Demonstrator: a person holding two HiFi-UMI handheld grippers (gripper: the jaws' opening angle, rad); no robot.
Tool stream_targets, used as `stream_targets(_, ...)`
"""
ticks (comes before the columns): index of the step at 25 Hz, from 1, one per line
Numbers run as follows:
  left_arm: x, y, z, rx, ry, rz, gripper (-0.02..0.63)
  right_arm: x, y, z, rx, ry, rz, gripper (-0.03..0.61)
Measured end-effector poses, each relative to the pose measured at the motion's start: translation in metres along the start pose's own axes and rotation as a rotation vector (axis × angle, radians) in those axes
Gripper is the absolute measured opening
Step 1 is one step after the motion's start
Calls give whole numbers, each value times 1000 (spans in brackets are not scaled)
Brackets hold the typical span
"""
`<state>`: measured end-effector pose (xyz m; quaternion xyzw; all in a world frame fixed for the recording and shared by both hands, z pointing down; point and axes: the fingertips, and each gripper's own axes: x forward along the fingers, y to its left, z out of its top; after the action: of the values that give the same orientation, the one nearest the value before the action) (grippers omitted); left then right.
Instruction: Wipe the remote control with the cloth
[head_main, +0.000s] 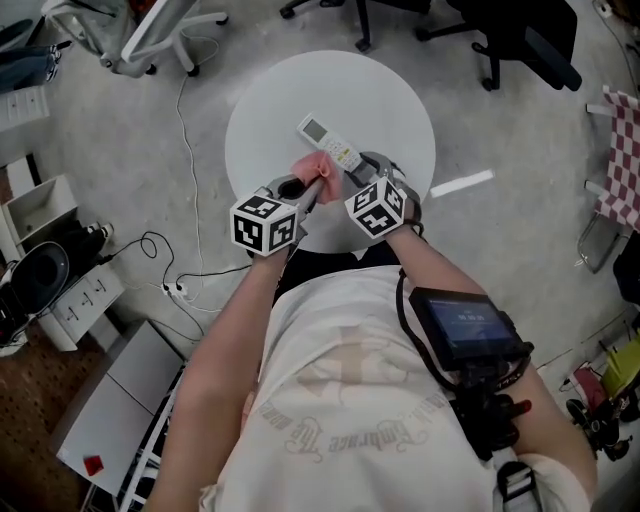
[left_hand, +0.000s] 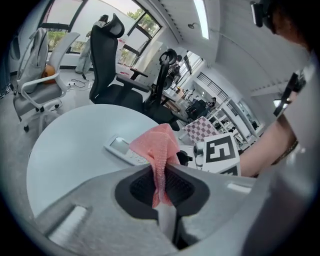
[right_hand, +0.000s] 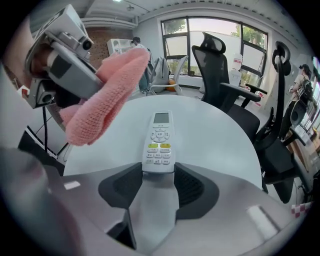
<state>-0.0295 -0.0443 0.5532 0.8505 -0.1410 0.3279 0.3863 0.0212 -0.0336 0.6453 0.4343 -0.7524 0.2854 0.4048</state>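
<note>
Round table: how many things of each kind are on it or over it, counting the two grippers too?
remote control: 1
pink cloth: 1
grippers: 2, left gripper and right gripper
Total: 4

The pink cloth (left_hand: 158, 144) is held pinched between the fingers (left_hand: 95, 202) of the left gripper (left_hand: 162, 174). Its bunched upper part is seen overlapping the near end of the white remote control (left_hand: 119, 148), which is laid on the round tabletop (left_hand: 70, 150). A marker cube (left_hand: 220, 151) is seen just right of the cloth.
</note>
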Motion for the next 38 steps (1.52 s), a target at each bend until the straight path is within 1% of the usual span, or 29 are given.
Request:
stream_targets(3, 37, -14, 17, 14, 51, -28, 20, -6, -19, -12, -30, 7, 34, 207)
stream_targets(5, 56, -19, 18, 38, 103, -47, 20, -9, -21, -17, -54, 11, 53, 207)
stream_targets(9, 79, -18, 10, 76, 212, -68, 20, -8, -12, -19, -127, 15, 89, 207)
stream_targets(12, 93, -15, 0, 121, 314, -61, 20, -7, -6, -17, -178, 16, 116, 207)
stream_targets(15, 103, -13, -9, 152, 400, -51, 20, -8, -1, -15, -201, 21, 130, 207)
stream_targets(17, 106, -12, -14, 166, 433, -38, 20, -8, 2, -15, -209, 31, 131, 206)
stream_targets(21, 105, -10, -14, 184, 456, -9, 20, -8, 3, -14, -201, 38, 135, 206)
stream_targets(26, 98, -1, -14, 163, 443, 34, 18, -9, 5, -13, -190, 39, 138, 204)
stream_targets(31, 85, 23, -12, 132, 435, 78, 18, -10, 4, -16, -193, 52, 140, 204)
stream_targets(36, 72, 50, -4, 137, 425, 127, 18, -10, 2, -16, -202, 55, 139, 204)
stream_targets(38, 66, 62, -1, 144, 427, 159, 18, -10, 1, -18, -204, 59, 137, 204)
